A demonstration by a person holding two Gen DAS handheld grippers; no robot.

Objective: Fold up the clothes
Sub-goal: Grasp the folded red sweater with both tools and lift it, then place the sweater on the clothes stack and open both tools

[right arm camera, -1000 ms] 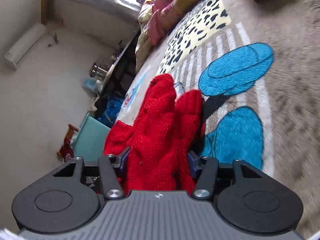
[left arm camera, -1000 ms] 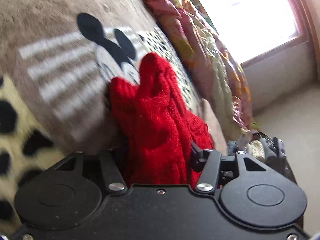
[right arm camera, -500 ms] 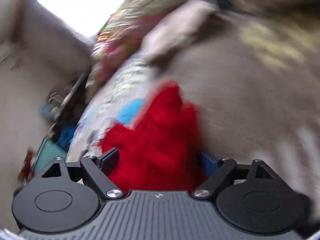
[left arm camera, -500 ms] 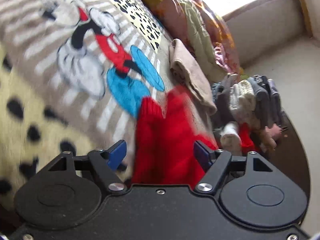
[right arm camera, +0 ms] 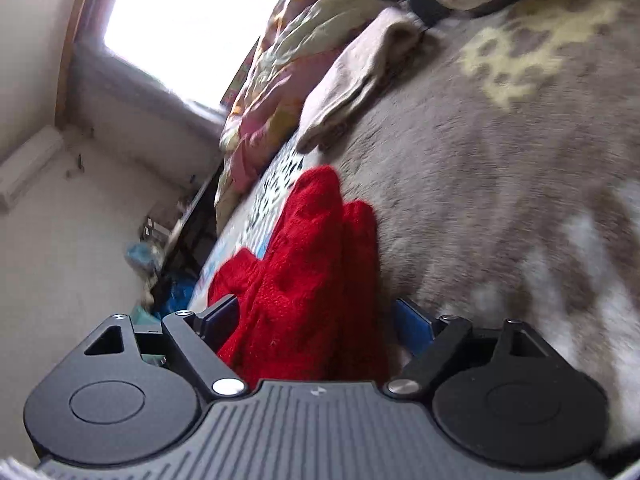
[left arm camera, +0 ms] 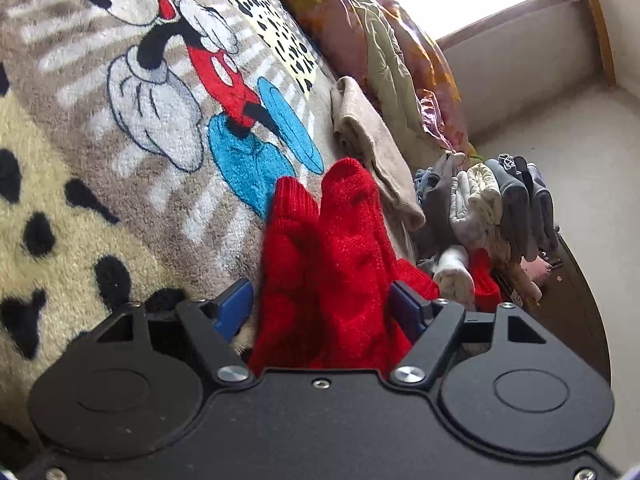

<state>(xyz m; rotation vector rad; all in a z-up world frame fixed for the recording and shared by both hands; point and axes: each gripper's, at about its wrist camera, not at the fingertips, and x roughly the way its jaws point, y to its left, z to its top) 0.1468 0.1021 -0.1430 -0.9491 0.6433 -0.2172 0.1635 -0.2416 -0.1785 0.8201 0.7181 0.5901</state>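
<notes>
1. Lying bunched between the blue-padded fingers of both tools is a red chunky-knit garment, seen from each wrist camera over a bed.
2. The left gripper has its jaws spread. The red knit fills the gap, the right pad touches it or nearly so, and the left pad stands clear of it, so it does not look clamped.
3. The right gripper is also spread wide, with a clear gap between the knit and its right pad. It is not pinching the cloth.
4. The garment sits in thick, rounded layers on or just above the plush grey-brown cartoon-mouse blanket. Whether it rests on the bed or hangs from something unseen cannot be told.
5. A beige folded cloth lies flat on the blanket just beyond the red knit, which suggests at least one piece is already done.
6. A heap of grey, white and cream rumpled clothes lies past the bed's edge, seemingly unfolded, so much of the task appears to remain.
7. The doubled-up red piece fits either a fold just let go or a bundle about to be grasped and spread.
</notes>
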